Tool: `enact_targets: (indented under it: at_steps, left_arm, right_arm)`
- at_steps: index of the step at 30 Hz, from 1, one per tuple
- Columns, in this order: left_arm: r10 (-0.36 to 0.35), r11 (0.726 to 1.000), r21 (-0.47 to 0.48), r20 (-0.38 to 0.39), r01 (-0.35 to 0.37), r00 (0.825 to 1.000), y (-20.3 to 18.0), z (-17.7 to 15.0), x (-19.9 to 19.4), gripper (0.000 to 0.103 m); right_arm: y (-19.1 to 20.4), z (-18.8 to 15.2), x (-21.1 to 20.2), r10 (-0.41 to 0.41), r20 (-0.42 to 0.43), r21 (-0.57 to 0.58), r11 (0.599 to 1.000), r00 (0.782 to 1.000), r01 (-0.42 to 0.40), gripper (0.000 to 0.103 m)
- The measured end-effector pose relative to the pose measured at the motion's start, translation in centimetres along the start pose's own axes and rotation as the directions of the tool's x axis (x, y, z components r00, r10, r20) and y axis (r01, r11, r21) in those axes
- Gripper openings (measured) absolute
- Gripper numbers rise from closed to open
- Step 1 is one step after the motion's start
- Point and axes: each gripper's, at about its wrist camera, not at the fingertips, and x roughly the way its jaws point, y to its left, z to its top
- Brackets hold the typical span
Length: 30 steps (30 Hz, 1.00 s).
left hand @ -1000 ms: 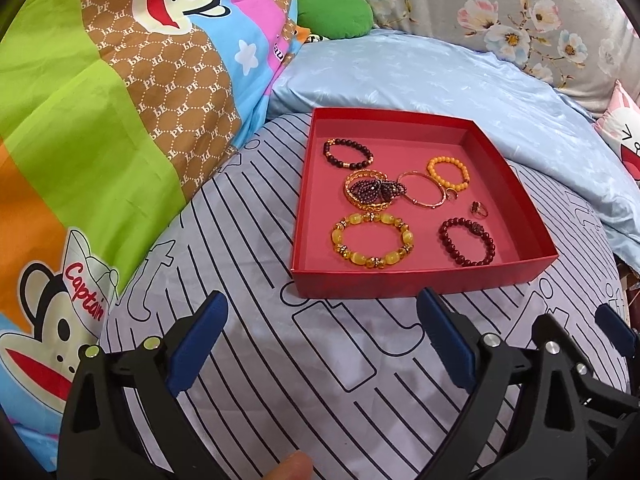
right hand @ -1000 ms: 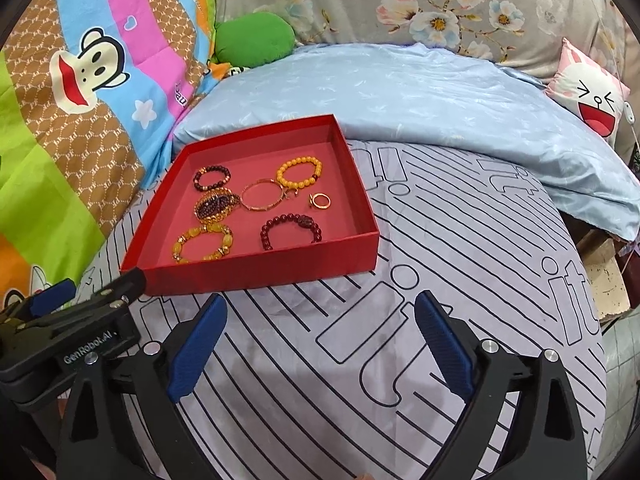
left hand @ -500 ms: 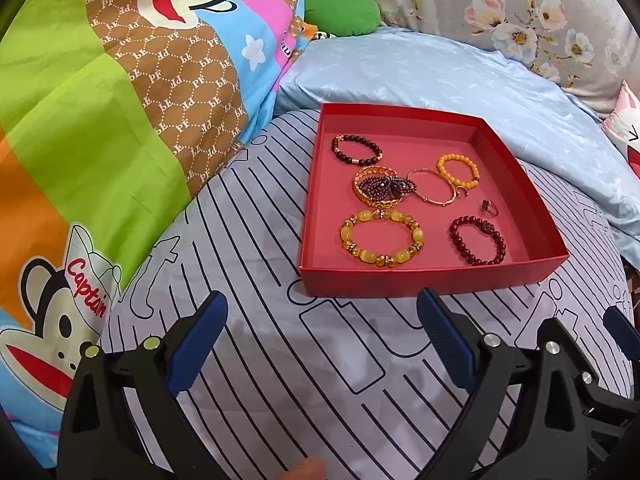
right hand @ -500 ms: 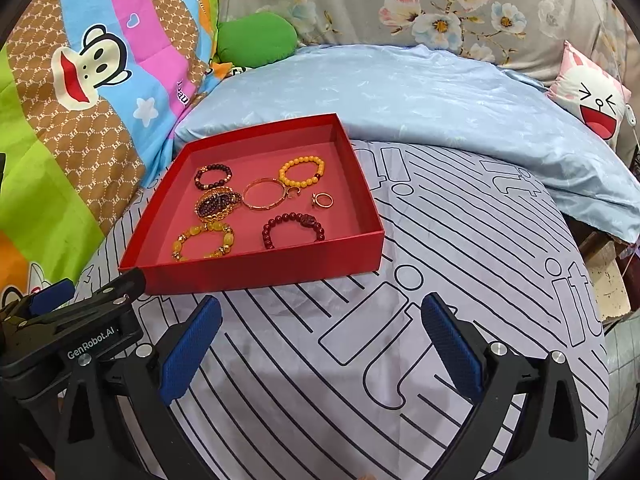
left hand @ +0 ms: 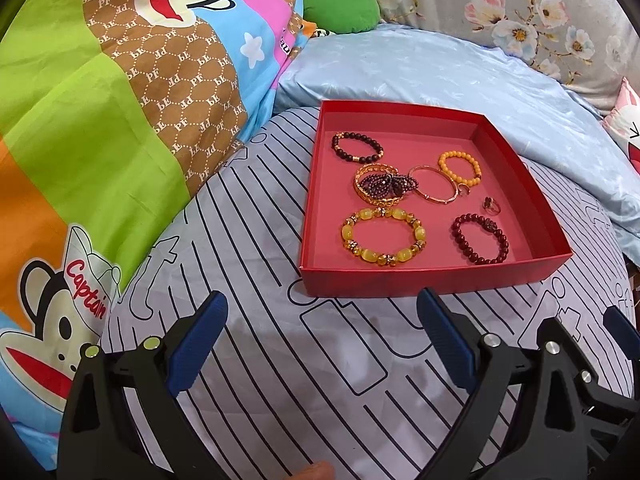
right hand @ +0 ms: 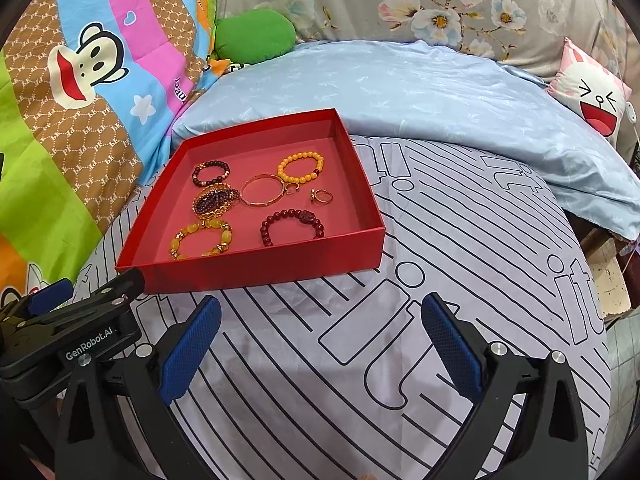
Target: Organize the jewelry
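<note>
A shallow red tray point(left hand: 432, 280) point(right hand: 256, 268) lies on the striped bedsheet and holds several pieces of jewelry. Inside are a yellow bead bracelet point(left hand: 383, 236) point(right hand: 202, 238), a dark red bead bracelet point(left hand: 480, 239) point(right hand: 292, 225), an orange bead bracelet point(left hand: 459, 167) point(right hand: 301, 167), a dark bead bracelet point(left hand: 357, 147) point(right hand: 211, 173), a thin gold bangle point(left hand: 434, 183) point(right hand: 261, 191), a gold cuff with a purple bead cluster point(left hand: 380, 184) point(right hand: 215, 202) and a small ring point(left hand: 491, 205) point(right hand: 321, 196). My left gripper point(left hand: 320, 340) hovers open in front of the tray. My right gripper point(right hand: 320, 344) is open too, nothing between its pads.
A bright cartoon quilt point(left hand: 100, 120) rises on the left. A pale blue duvet point(right hand: 400, 88) lies behind the tray, with floral pillows, a green plush point(right hand: 254, 36) and a cartoon cushion point(right hand: 592, 100) beyond. The bed edge drops off at the right point(right hand: 608, 280).
Both views have shifted slightly; the tray sits a little further right in the left wrist view. The right gripper's jaws have spread a touch wider. The jewelry has not moved.
</note>
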Motion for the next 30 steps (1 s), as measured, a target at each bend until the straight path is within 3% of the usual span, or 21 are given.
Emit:
enact_targets:
  at_steps: [30]
  left_arm:
    - [0.001, 1.000, -0.003, -0.014, -0.001, 1.000, 0.10, -0.06, 0.16, 0.091]
  right_arm:
    - [-0.02, -0.13, 0.22, -0.006, -0.003, -0.002, 1.000, 1.000, 0.006, 0.097]
